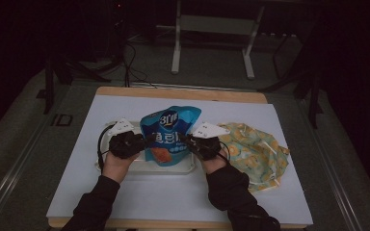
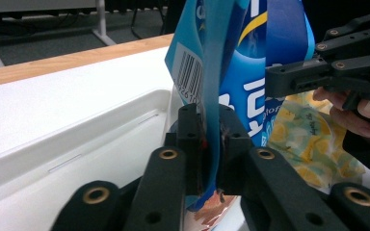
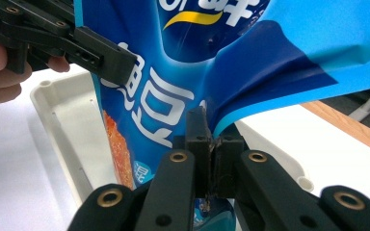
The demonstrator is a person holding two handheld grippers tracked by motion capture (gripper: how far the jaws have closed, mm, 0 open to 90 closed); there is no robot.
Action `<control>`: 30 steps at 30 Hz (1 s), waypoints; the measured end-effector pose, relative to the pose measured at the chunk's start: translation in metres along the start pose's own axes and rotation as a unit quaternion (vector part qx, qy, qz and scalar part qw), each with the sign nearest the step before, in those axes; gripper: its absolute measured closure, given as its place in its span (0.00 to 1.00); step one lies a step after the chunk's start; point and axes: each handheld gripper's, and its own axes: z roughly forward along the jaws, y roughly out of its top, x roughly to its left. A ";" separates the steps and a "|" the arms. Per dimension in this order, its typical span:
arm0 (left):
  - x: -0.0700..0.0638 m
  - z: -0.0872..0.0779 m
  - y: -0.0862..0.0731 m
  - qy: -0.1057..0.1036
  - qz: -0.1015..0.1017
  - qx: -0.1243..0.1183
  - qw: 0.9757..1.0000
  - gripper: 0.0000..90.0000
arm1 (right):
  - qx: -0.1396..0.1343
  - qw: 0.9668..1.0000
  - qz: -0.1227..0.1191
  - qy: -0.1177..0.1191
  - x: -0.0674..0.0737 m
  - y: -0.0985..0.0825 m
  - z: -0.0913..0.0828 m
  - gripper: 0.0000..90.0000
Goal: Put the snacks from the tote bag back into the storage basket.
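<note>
Blue snack pouch [image 1: 168,134] standing upright over the white tray [image 1: 185,169], long axis vertical; left gripper [image 1: 147,140] pinching its left edge, right gripper [image 1: 187,140] pinching its right edge, jaws pressed onto the film; patterned cloth [image 1: 255,149] lying to the right.

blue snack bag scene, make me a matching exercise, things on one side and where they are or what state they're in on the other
Things:
1. blue snack bag
2. white tray
3. yellow patterned cloth
4. left gripper

Places or states:
A. lies crumpled on the white table cover, to the right of the tray
B. held upright by its two side edges
C. jaws pinched on the bag's edge
D. sits under the bag, between the two hands

Pairs: 1-B, 2-D, 3-A, 4-C
</note>
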 end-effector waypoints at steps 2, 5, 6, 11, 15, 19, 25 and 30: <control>0.000 0.000 0.000 -0.001 -0.002 -0.001 1.000 0.89 | 0.000 1.000 0.000 0.001 0.000 0.000 0.000 0.95; -0.001 0.001 -0.001 0.002 0.003 0.001 1.000 0.86 | 0.006 1.000 -0.001 0.006 -0.001 0.000 0.001 0.87; -0.002 0.001 -0.001 0.003 0.005 0.001 1.000 0.82 | 0.009 1.000 -0.001 0.005 -0.001 0.000 0.002 0.85; -0.003 0.001 -0.004 0.002 0.004 0.001 1.000 0.68 | 0.010 1.000 0.005 0.002 -0.002 0.001 0.001 0.74; -0.004 -0.001 -0.005 0.011 0.003 0.005 1.000 0.52 | 0.012 1.000 0.010 0.002 -0.006 0.002 -0.001 0.49; -0.006 -0.002 -0.005 0.012 0.005 0.012 1.000 0.38 | 0.017 1.000 0.016 0.009 -0.007 0.002 -0.002 0.35; -0.005 -0.004 -0.006 -0.016 -0.003 0.017 1.000 0.09 | 0.009 1.000 0.019 0.019 -0.007 0.002 -0.006 0.15; -0.006 -0.006 -0.006 -0.018 -0.002 0.015 1.000 0.01 | 0.009 1.000 0.012 0.010 -0.011 0.002 -0.013 0.15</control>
